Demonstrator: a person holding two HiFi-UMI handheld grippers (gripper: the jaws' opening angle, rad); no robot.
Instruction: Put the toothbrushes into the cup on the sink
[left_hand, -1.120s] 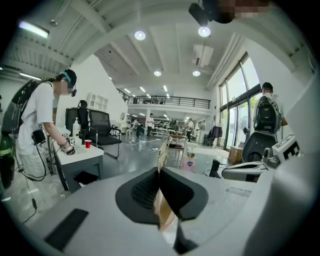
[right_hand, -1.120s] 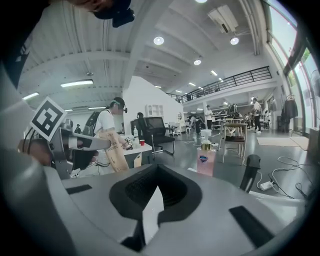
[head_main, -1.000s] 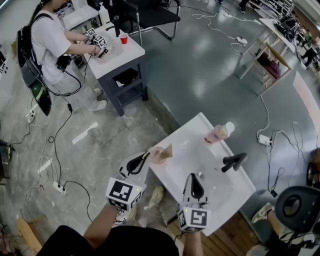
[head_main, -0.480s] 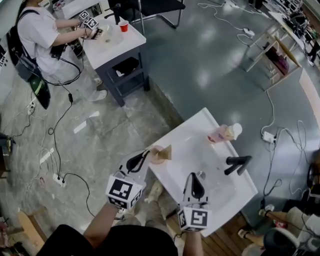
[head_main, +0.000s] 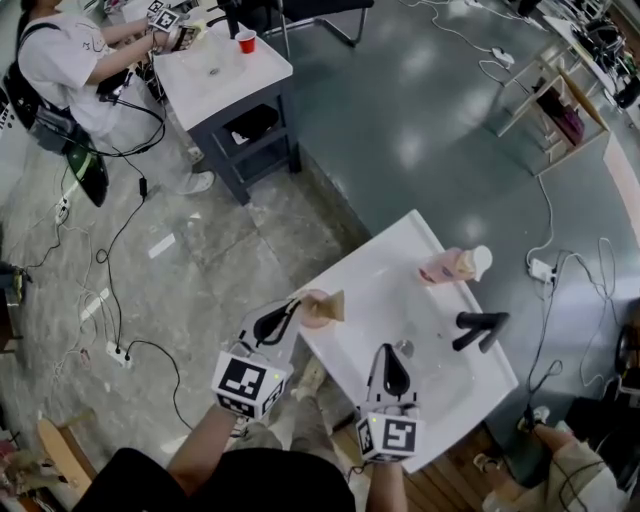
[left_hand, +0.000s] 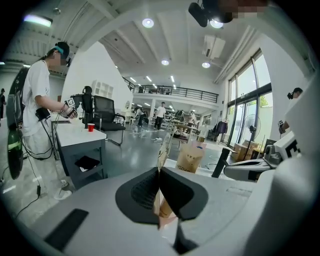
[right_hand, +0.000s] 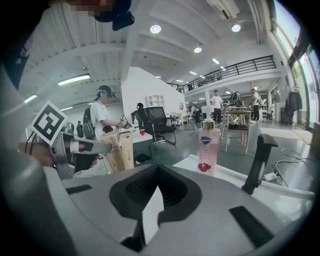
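Toothbrush pack (left_hand: 163, 152): L gripper view shows L tool (left_hand: 159, 168) pinching it; R tool (right_hand: 157, 166) closed.

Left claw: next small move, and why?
Probably draw the left claw straight back from the cup. Its jaws are together, tip right beside the cup at the sink edge, and brown toothbrush packs already seem to stand in it; pulling clear avoids tipping it.
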